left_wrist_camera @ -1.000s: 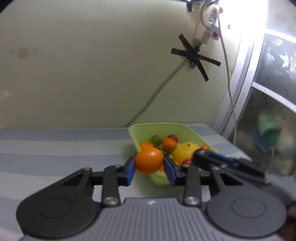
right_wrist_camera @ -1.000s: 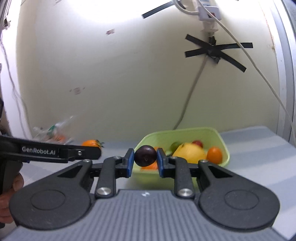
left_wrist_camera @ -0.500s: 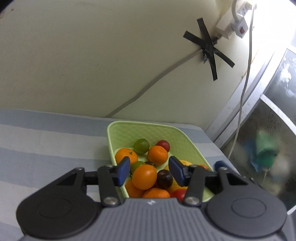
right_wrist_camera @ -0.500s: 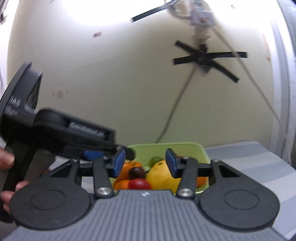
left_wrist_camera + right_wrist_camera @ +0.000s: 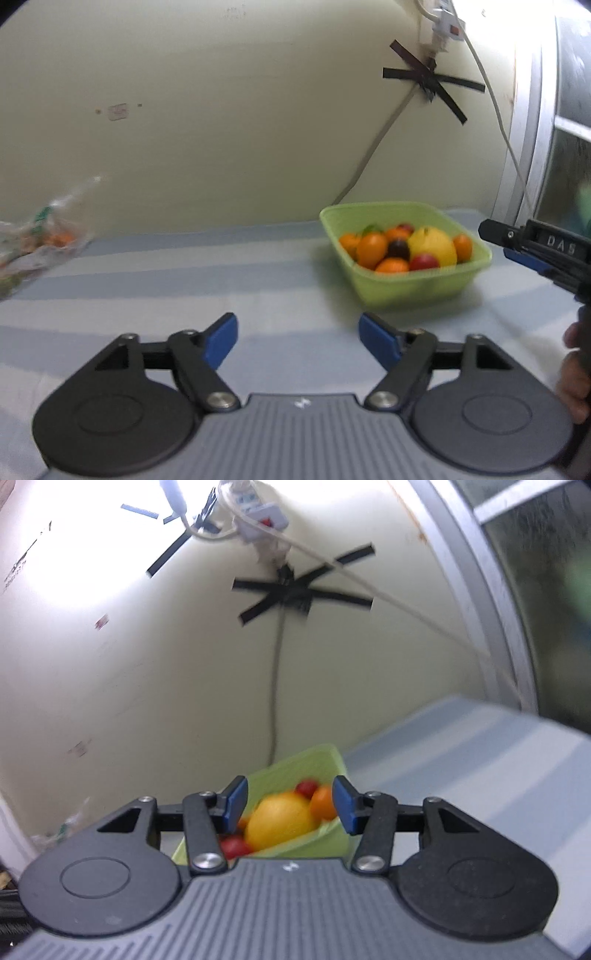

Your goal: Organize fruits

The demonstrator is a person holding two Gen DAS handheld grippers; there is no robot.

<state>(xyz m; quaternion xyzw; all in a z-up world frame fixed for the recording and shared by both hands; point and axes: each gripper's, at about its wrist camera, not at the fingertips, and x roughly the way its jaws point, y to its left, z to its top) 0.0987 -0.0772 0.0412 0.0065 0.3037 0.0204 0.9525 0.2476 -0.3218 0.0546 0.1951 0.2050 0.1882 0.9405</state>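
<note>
The left claw (image 5: pixel 297 338) had just been opening and stood wide with nothing in it, over the striped worktop (image 5: pixel 184 295). The right claw (image 5: pixel 290 808) gaped empty above the green tub (image 5: pixel 406 284), where the fruits (image 5: pixel 402 247) lay heaped.

Each claw — the left claw (image 5: pixel 298 334) and the right claw (image 5: pixel 290 803) — has blue pads on black linkage arms with silver screws, two round black discs behind them, and a ribbed grey body bearing a small white mark. Seen side-on, the right claw (image 5: pixel 535 247) shows white lettering.
</note>
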